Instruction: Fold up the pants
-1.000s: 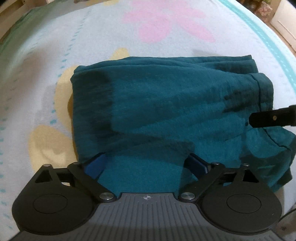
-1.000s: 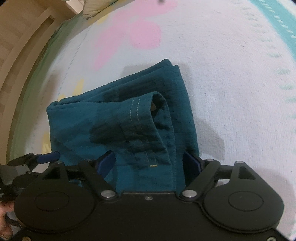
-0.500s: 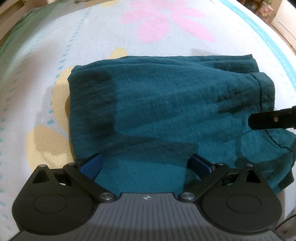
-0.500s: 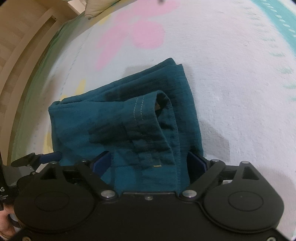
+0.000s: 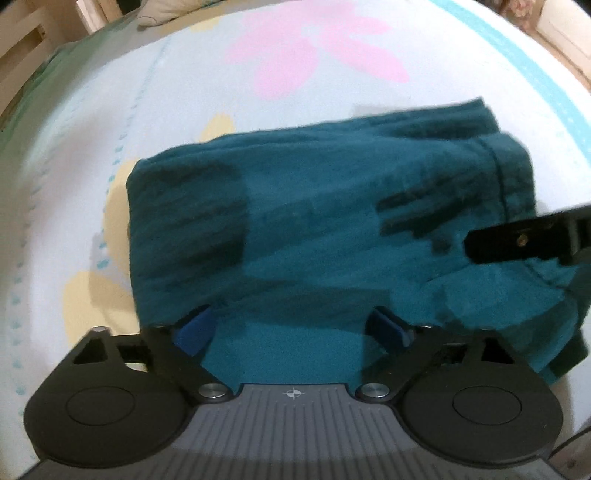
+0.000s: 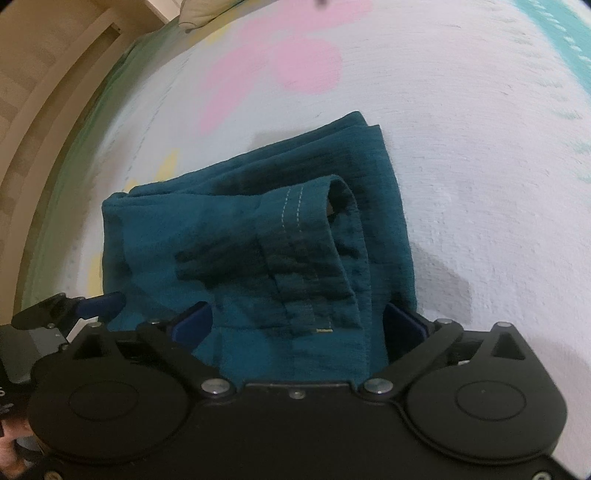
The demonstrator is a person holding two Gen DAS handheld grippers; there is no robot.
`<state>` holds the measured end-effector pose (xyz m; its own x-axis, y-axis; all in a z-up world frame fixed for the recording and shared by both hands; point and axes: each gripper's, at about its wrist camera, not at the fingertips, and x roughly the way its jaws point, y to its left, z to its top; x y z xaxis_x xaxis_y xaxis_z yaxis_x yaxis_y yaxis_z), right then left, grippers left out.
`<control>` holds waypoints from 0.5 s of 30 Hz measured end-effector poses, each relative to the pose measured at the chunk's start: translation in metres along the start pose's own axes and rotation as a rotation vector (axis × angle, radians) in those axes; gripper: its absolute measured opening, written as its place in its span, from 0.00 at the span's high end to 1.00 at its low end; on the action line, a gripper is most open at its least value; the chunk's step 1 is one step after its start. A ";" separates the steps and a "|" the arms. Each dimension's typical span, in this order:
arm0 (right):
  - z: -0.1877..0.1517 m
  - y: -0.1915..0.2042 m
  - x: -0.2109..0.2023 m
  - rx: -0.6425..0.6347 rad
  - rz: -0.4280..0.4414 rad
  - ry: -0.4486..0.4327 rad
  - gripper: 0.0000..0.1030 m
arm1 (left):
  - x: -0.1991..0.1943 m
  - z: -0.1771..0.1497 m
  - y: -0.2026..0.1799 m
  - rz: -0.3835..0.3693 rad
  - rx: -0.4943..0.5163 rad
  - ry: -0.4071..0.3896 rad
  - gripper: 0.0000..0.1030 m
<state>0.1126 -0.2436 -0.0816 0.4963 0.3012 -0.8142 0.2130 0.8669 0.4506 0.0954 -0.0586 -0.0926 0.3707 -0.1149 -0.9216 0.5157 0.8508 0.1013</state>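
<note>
The teal pants (image 5: 314, 229) lie folded into a thick rectangle on the flower-print bed sheet (image 5: 184, 92). My left gripper (image 5: 291, 328) hangs over their near edge. The cloth lies between its blue pads (image 5: 192, 328), which stand clear of it as the jaws are closing slightly. My right gripper (image 6: 298, 321) straddles the stitched hem end of the pants (image 6: 295, 240); its jaws are opening wide and its pads (image 6: 404, 321) do not press the fabric. A black finger of the right gripper (image 5: 524, 240) juts in from the right in the left wrist view. The left gripper (image 6: 74, 310) shows at lower left in the right wrist view.
A pillow (image 6: 199, 11) lies at the far end of the bed, beside a wooden bed frame (image 6: 44, 92) on the left. Bare sheet (image 6: 480, 166) surrounds the pants on the far and right sides.
The right gripper's jaws have widened around the hem end. The left gripper's jaws narrowed a little and its view shifted slightly across the pants. The pants lie as before.
</note>
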 end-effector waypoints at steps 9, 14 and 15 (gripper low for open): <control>-0.001 -0.004 0.001 0.013 0.012 -0.002 0.00 | -0.021 -0.001 0.078 -0.025 -0.380 -0.067 0.20; -0.002 -0.004 0.001 0.017 0.015 -0.003 0.00 | 0.001 -0.010 0.112 -0.139 -0.554 0.046 0.22; -0.001 -0.005 0.001 0.018 0.017 -0.003 0.00 | 0.006 -0.011 0.116 -0.169 -0.576 0.065 0.22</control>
<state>0.1107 -0.2474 -0.0852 0.5024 0.3148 -0.8053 0.2193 0.8545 0.4709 0.1488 0.0451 -0.0911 0.2628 -0.2570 -0.9300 0.0554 0.9663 -0.2513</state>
